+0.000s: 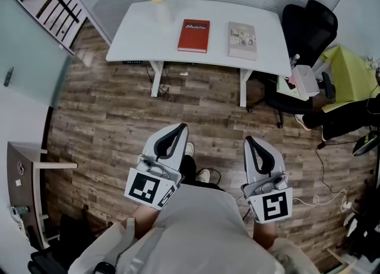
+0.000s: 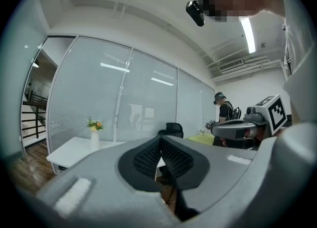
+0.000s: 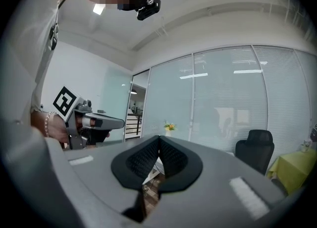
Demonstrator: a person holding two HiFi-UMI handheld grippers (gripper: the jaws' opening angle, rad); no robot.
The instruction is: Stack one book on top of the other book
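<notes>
Head view: the red book (image 1: 193, 35) and the beige book (image 1: 241, 40) lie flat and apart on the white table (image 1: 142, 29) at twelve o'clock, the beige one at three o'clock of the red. The left gripper (image 1: 181, 126) and right gripper (image 1: 249, 139) sit at six o'clock near the person's body, well short of the table, each with jaws pressed together and nothing between them.

Judgement: the approach is not complete. Stand square to the table and spread one gripper's jaws before reaching a book. Take that book by its near edge, lift it clear, then lay it on the other with edges aligned.
</notes>
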